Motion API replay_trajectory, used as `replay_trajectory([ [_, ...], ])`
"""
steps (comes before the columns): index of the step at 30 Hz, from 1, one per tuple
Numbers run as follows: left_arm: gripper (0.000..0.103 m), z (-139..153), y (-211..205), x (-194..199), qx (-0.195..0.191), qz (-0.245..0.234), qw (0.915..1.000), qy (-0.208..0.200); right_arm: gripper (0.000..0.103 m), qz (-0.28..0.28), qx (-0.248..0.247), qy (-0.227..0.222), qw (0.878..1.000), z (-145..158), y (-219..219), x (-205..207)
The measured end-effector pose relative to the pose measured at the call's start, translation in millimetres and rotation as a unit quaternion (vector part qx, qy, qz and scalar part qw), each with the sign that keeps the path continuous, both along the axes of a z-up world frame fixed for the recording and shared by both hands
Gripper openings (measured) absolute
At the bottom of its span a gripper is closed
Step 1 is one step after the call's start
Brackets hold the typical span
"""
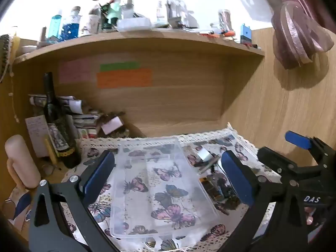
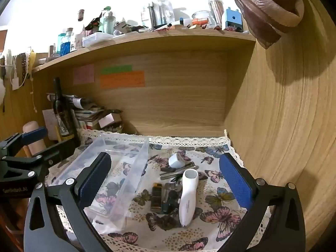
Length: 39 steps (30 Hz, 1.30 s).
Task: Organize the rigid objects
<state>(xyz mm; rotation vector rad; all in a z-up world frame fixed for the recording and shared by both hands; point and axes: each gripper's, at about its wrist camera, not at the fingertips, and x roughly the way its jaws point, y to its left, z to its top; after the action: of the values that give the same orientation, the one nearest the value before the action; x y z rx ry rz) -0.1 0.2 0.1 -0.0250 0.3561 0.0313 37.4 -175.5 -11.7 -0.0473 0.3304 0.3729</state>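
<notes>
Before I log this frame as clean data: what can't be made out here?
- Sticky notes: both views, writing too small and blurred.
- Dark pile beside the white device: right wrist view, overlapping pieces, types unclear.
- Same pile: left wrist view, hidden behind the left gripper finger.
- Top shelf clutter: washed out by glare.

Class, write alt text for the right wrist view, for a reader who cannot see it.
The open right gripper hovers over a white handheld device lying among small dark items and a white adapter on a butterfly-print cloth. An empty clear plastic bin sits to their left, inside a wooden desk alcove.
</notes>
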Motion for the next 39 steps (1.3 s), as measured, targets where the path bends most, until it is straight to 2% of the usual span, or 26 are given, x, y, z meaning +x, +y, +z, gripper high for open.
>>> replay_trajectory([
  [2, 0.103, 0, 0, 2, 0.001, -0.003, 1.0, 0.002, 0.103, 0.0, -0.005, 0.007, 1.0, 0, 0, 0],
  [4, 0.103, 3, 6, -3, -0.016, -0.006, 0.9998, -0.012, 0.103, 0.001, -0.004, 0.007, 1.0, 0, 0, 0],
  [5, 0.103, 1, 3, -4, 0.0, -0.01, 0.9999, -0.012, 0.103, 0.001, -0.005, 0.007, 1.0, 0, 0, 0],
  [18, 0.103, 9, 4, -5, -0.005, -0.013, 0.9998, -0.015, 0.103, 0.001, -0.004, 0.008, 1.0, 0, 1, 0],
  [30, 0.103, 7, -5, -11, 0.003, -0.018, 0.9995, -0.024, 0.103, -0.001, -0.006, 0.005, 1.0, 0, 2, 1],
  [39, 0.103, 6, -3, -10, -0.006, -0.022, 0.9995, -0.021, 0.103, 0.002, -0.005, 0.006, 1.0, 1, 5, 1],
])
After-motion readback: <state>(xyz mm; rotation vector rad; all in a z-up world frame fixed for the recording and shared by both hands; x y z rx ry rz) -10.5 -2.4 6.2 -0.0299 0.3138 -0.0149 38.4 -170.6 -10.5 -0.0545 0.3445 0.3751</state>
